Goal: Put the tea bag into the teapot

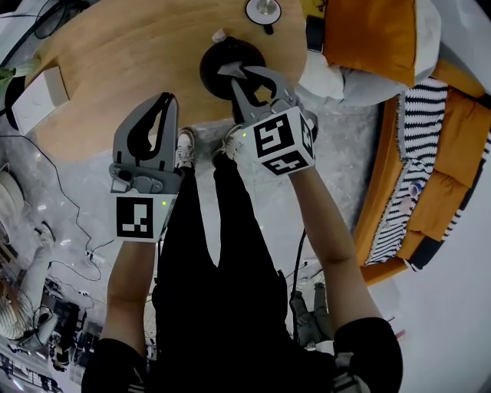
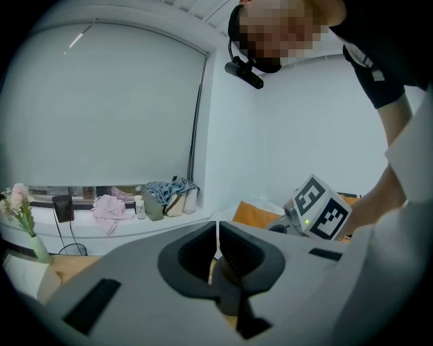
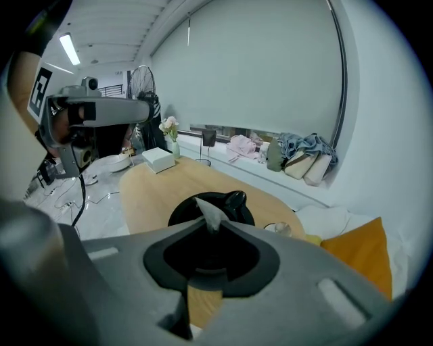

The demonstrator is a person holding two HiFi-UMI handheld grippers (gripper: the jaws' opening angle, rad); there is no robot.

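Note:
A black round teapot [image 1: 219,65] stands at the near edge of the oval wooden table [image 1: 115,61]. My right gripper [image 1: 239,75] hovers over it, shut on a pale tea bag [image 1: 229,70]. In the right gripper view the tea bag [image 3: 207,212] sticks up from the pinched jaw tips of the right gripper [image 3: 210,227], with the teapot [image 3: 230,203] right behind it. My left gripper [image 1: 164,104] hangs off the table's near edge, left of the pot, shut with nothing in it. Its jaws meet in the left gripper view [image 2: 216,238].
A glass lid with a metal knob [image 1: 263,9] lies on the table beyond the teapot. A white box [image 1: 31,96] sits at the table's left end. An orange and striped sofa [image 1: 414,153] runs along the right. Cables [image 1: 69,230] trail over the floor at the left.

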